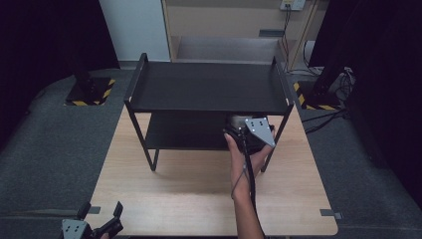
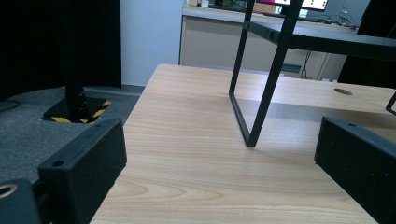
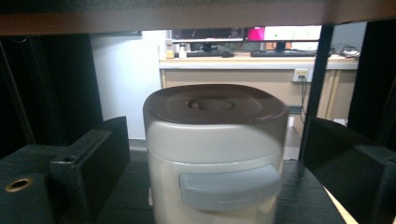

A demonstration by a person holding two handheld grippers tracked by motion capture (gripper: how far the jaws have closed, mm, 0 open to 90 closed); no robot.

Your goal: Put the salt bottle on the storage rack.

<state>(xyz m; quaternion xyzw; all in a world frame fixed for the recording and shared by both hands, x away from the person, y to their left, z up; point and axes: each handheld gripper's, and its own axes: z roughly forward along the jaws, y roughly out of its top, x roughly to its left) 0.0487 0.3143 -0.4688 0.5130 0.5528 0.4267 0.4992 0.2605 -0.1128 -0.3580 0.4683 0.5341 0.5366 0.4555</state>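
A white canister with a brown lid and a grey front latch stands on the lower board of a black two-level shelf. My right gripper is open, one jaw on each side of the canister, with a narrow gap at both sides. In the high view a hand holds that right gripper under the shelf's right end. My left gripper rests open at the table's near left corner, nothing between its jaws.
The shelf stands on a light wooden table, and its black front leg rises ahead of the left gripper. The top board hangs low over the canister. Grey carpet and black stands with yellow-striped bases flank the table.
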